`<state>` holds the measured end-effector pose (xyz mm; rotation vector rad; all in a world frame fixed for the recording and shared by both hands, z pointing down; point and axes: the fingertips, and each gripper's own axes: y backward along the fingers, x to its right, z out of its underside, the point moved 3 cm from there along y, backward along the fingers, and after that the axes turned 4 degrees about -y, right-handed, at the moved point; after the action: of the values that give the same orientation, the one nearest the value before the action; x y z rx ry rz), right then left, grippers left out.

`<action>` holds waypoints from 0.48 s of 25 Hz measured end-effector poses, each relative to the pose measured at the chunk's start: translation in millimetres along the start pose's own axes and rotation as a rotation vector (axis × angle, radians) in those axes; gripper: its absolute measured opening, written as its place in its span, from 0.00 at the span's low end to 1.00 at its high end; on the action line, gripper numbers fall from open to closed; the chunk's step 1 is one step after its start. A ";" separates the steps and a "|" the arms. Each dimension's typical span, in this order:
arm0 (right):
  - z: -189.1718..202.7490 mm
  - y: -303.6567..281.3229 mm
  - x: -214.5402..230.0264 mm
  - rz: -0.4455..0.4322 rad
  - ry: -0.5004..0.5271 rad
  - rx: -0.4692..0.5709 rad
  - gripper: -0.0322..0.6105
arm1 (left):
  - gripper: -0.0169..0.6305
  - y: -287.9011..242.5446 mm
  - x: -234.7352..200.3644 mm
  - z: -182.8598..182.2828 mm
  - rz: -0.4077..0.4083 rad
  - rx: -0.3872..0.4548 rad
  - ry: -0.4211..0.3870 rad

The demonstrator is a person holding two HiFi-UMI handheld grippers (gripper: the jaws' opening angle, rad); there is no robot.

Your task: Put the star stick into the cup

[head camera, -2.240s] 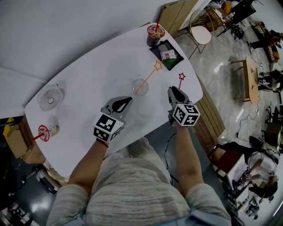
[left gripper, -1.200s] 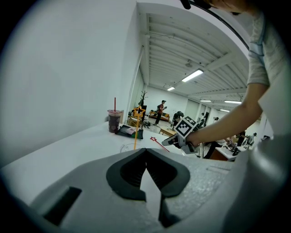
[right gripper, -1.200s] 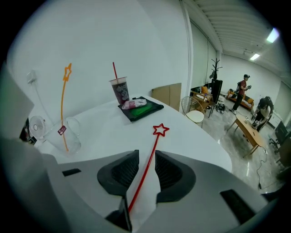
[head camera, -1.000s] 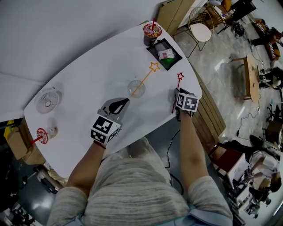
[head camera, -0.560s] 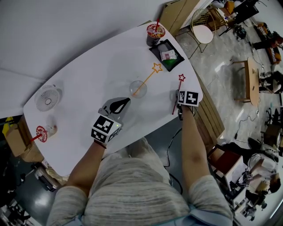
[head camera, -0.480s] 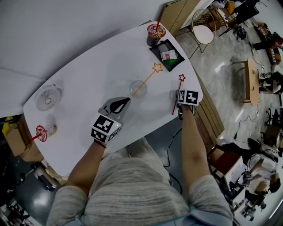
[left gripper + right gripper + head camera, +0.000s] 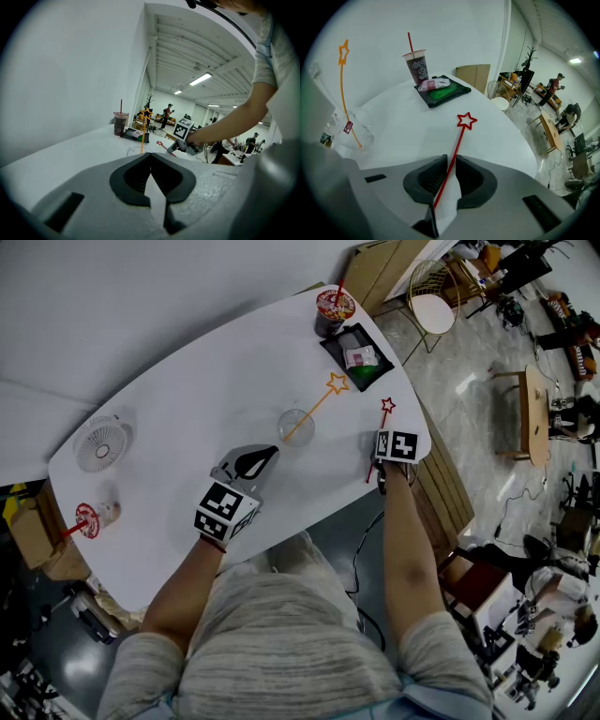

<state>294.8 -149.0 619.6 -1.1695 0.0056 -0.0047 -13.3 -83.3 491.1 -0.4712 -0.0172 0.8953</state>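
Jaws of the right gripper (image 7: 450, 161) are clenched on the thin shaft of the red star stick (image 7: 457, 145). They take it low down, near the plain end, so the open star (image 7: 466, 120) points away across the white bench (image 7: 187, 399). From the head view the stick appears to lie flat on the bench near its right edge, with the gripper tipped steeply down over it. The left gripper (image 7: 150, 154) rests nearer the person, its jaws pressed together on nothing.

The clear cup (image 7: 296, 426) stands mid-bench, well apart from the red stick, and an orange star stick (image 7: 319, 401) leans in it already.

The stick looks very light, thin and smooth, probably plastic. It is likely to swivel or slide in the grip if swung fast, and the long free length may whip. A hold nearer the middle would steady it, though the low grip leaves less shaft to aim at the rim. The cup looks light too, and a knock from the stick could tip it.
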 end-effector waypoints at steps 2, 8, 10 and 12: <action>-0.4 -0.2 -1.2 0.004 0.003 0.003 0.12 | 0.05 0.2 -0.6 0.1 -0.001 0.001 -0.001; 0.0 0.7 -5.7 0.024 0.015 0.008 0.08 | 0.05 2.2 -1.2 -0.6 -0.004 0.000 -0.003; 0.5 1.6 -5.6 0.024 0.010 0.016 0.08 | 0.05 3.2 -0.6 -0.7 -0.004 0.001 -0.003; 1.9 2.5 -5.5 0.016 -0.001 0.023 0.08 | 0.05 4.3 0.1 -0.3 -0.005 0.002 -0.003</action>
<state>289.3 -146.3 618.0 -1.1465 0.0141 0.0104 -16.4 -81.1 489.1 -0.4681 -0.0205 0.8910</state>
